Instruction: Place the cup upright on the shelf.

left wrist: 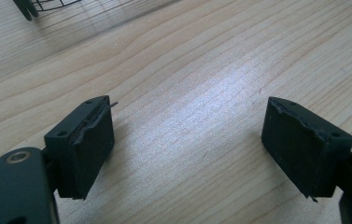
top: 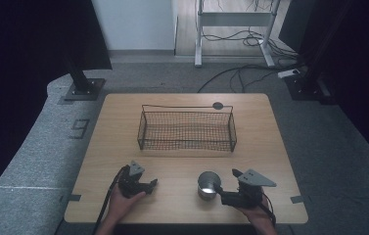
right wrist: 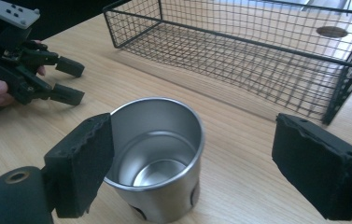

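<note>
Right claw (right wrist: pixel 192 163) spread around upright steel cup (right wrist: pixel 157 154); left claw (left wrist: pixel 187 154) released over bare table (left wrist: pixel 201 70).

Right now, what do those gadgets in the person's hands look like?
Each hand holds a black two-jaw tool. The left gripper and the right gripper each carry a grey three-cornered plate on top, and a dark cable trails back from each. Seen close in the gripper views, the jaws are blocky black pads with rough, worn edges and small screw holes. No sleeves are visible on the forearms.
</note>
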The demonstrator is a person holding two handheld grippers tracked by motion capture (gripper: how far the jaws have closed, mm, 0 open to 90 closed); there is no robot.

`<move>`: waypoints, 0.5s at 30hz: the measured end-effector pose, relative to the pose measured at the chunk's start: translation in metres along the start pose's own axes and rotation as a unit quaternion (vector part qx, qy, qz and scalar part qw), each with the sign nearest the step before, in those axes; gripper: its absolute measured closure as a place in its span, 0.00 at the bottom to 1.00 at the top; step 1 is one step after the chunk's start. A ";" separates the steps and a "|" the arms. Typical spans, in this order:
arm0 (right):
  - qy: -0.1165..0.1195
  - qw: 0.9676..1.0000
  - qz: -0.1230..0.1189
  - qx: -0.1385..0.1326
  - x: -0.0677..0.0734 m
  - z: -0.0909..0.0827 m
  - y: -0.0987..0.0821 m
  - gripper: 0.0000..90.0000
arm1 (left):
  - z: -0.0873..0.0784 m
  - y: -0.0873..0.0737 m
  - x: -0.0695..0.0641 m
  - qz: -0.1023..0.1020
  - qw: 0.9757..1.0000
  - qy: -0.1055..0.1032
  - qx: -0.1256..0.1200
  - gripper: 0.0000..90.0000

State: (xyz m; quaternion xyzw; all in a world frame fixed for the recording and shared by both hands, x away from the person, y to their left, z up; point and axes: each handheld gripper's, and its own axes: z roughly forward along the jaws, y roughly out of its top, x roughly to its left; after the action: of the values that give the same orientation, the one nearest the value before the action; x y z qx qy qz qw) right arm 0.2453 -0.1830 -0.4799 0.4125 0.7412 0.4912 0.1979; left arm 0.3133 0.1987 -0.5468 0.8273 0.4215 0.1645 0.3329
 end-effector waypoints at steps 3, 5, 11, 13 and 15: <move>0.004 1.000 -0.002 0.003 0.004 0.004 0.000 0.14 | 0.000 0.000 0.000 0.000 1.000 0.000 0.000 0.19; 0.006 1.000 -0.003 0.006 0.006 0.006 0.000 0.13 | 0.000 0.000 0.000 0.000 1.000 0.000 0.000 0.19; 0.014 1.000 -0.006 0.012 0.013 0.013 -0.001 0.12 | 0.000 0.000 0.000 0.000 1.000 0.000 0.000 0.19; 0.014 1.000 -0.006 0.013 0.014 0.015 -0.001 0.11 | 0.000 0.000 0.000 0.000 1.000 -0.001 0.000 0.19; 0.018 1.000 -0.007 0.017 0.016 0.018 -0.002 0.11 | 0.000 0.000 0.000 0.000 1.000 0.000 0.000 0.19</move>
State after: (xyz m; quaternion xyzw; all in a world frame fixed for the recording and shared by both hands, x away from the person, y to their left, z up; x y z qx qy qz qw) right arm 0.2481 -0.1603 -0.4876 0.4015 0.7560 0.4841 0.1812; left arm 0.3133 0.1988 -0.5468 0.8274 0.4214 0.1645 0.3329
